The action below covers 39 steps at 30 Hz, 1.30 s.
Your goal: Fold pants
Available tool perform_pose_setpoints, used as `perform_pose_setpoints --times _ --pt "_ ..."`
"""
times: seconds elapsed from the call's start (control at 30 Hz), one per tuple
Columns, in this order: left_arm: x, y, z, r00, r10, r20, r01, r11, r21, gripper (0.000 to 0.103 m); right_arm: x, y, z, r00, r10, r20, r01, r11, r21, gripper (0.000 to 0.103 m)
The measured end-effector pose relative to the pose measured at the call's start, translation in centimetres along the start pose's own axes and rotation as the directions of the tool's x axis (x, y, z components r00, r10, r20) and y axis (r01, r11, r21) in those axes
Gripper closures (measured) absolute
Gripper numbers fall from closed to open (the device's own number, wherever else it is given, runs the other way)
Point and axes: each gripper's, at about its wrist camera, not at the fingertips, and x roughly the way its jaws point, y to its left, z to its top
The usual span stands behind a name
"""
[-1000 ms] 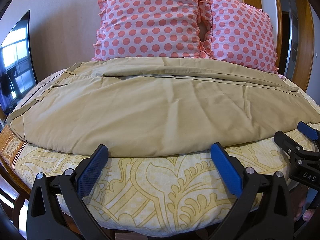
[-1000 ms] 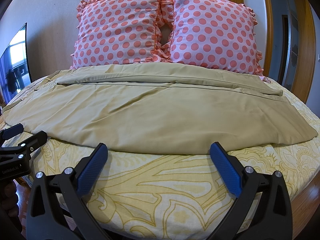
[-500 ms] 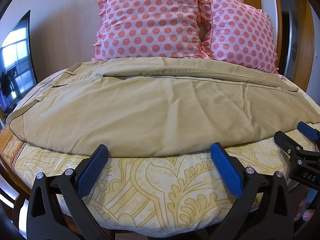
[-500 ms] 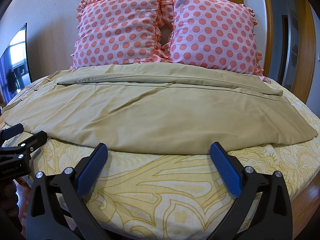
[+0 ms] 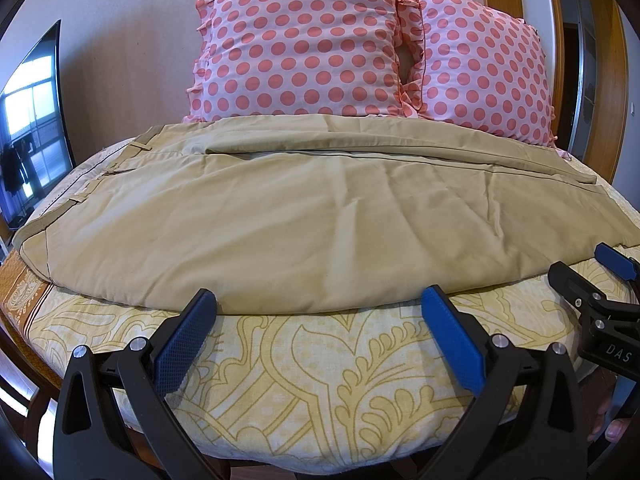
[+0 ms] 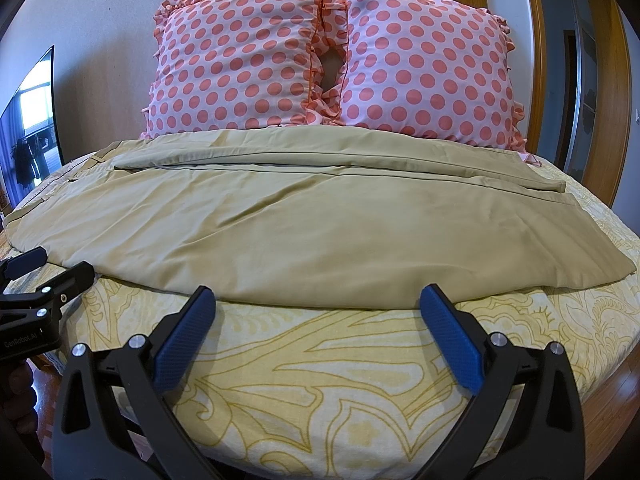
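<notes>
Khaki pants [image 5: 304,220] lie flat across the bed, waistband with belt loops at the left, leg hems at the right; the two legs lie side by side. They show the same way in the right wrist view [image 6: 280,232]. My left gripper [image 5: 320,312] is open and empty, its blue pads just short of the pants' near edge. My right gripper [image 6: 320,308] is open and empty, also at the near edge, further right. Each gripper shows at the edge of the other's view: the right one [image 5: 600,280], the left one [image 6: 44,276].
The bed has a yellow patterned sheet [image 5: 320,380]. Two pink polka-dot pillows [image 6: 320,52] lean against the wall behind the pants. A dark screen [image 5: 32,128] stands at the left. Wooden trim and a doorway [image 6: 580,80] are at the right.
</notes>
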Motion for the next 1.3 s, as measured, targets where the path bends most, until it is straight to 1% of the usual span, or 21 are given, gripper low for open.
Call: perform_pose_setpoints --times 0.53,0.6,0.63,0.67,0.7,0.73,0.77,0.8,0.83,0.87,0.9,0.97,1.0,1.03,1.07,1.1,1.13,1.17,1.2,1.3 --pt "0.0 0.0 0.0 1.0 -0.002 -0.003 0.002 1.0 0.003 0.001 -0.1 0.6 -0.6 1.0 0.006 0.0 -0.006 1.0 -0.005 0.002" --pt "0.1 0.2 0.3 0.999 -0.016 -0.029 0.016 1.0 0.005 0.001 0.3 0.2 0.4 0.997 0.042 -0.064 -0.043 0.999 -0.017 0.002" --pt "0.0 0.4 0.5 0.999 -0.023 -0.041 0.023 1.0 0.001 0.001 0.2 0.0 0.8 0.994 0.073 -0.077 -0.073 0.997 -0.003 0.002" --pt "-0.1 0.7 0.7 0.999 -0.03 -0.039 0.03 1.0 -0.01 0.001 0.0 -0.9 1.7 0.992 0.104 -0.067 -0.103 0.994 0.025 0.002" --pt "-0.5 1.1 1.2 0.999 -0.036 -0.028 0.035 0.999 -0.023 0.001 -0.7 -2.6 3.4 0.992 0.122 -0.023 -0.12 0.99 0.076 0.002" --pt "-0.7 1.4 1.6 0.999 -0.04 -0.013 0.04 0.998 -0.038 0.001 -1.1 -3.4 4.5 0.993 0.116 0.002 -0.116 0.988 0.1 0.002" --pt "-1.0 1.7 1.8 0.999 -0.043 -0.002 0.043 0.998 -0.049 0.001 -1.1 -4.6 6.0 0.995 0.096 0.021 -0.098 0.987 0.126 0.002" --pt "-1.2 2.1 2.2 0.999 -0.045 0.01 0.045 0.997 -0.062 0.001 -0.6 -6.6 8.4 0.998 0.049 0.031 -0.054 0.985 0.164 0.002" --pt "-1.3 2.5 2.7 0.999 -0.041 0.022 0.043 0.996 -0.079 0.001 0.2 -8.0 10.0 1.0 0.013 0.023 -0.018 0.981 0.191 0.002" --pt "-1.3 2.8 3.1 0.999 -0.037 0.031 0.04 0.995 -0.092 0.001 1.1 -9.3 11.4 1.0 -0.019 0.009 0.017 0.976 0.219 0.002" --pt "-1.2 2.9 3.5 0.999 -0.035 0.037 0.038 0.994 -0.1 0.001 2.9 -11.5 13.4 0.997 -0.071 -0.01 0.071 0.961 0.268 0.002" --pt "-1.1 3.2 4.2 0.998 -0.029 0.056 0.036 0.992 -0.117 0.001 6.1 -15.0 16.1 0.989 -0.135 -0.057 0.147 0.928 0.343 0.002" --pt "-0.9 3.3 4.5 0.998 -0.03 0.061 0.037 0.992 -0.118 0.001 8.4 -17.1 17.6 0.982 -0.168 -0.088 0.19 0.903 0.385 0.003" --pt "-0.8 3.3 4.6 0.998 -0.03 0.063 0.038 0.993 -0.116 0.001 10.9 -19.2 18.9 0.97 -0.205 -0.134 0.243 0.876 0.417 0.012" --pt "-0.7 3.2 4.7 0.998 -0.028 0.063 0.035 0.993 -0.11 0.001 12.5 -20.7 19.5 0.959 -0.231 -0.161 0.279 0.858 0.432 0.016" --pt "-0.6 3.1 4.9 0.998 -0.025 0.065 0.032 0.994 -0.104 0.001 15.1 -22.6 20.5 0.943 -0.263 -0.205 0.329 0.833 0.444 0.025" --pt "-0.4 3.0 5.1 0.997 -0.022 0.069 0.029 0.995 -0.093 0.001 17.4 -24.1 21.2 0.927 -0.285 -0.242 0.368 0.812 0.453 0.031" --pt "-0.2 2.9 5.2 0.997 -0.02 0.073 0.026 0.996 -0.084 0.001 18.7 -25.1 21.4 0.919 -0.294 -0.264 0.388 0.798 0.462 0.031" --pt "0.0 2.8 5.4 0.997 -0.016 0.075 0.022 0.997 -0.076 0.001 21.1 -26.4 21.9 0.903 -0.301 -0.305 0.418 0.781 0.465 0.033" --pt "0.9 2.6 6.1 0.997 -0.009 0.071 0.013 0.998 -0.056 0.001 25.8 -28.1 22.1 0.881 -0.285 -0.378 0.45 0.753 0.481 0.035"
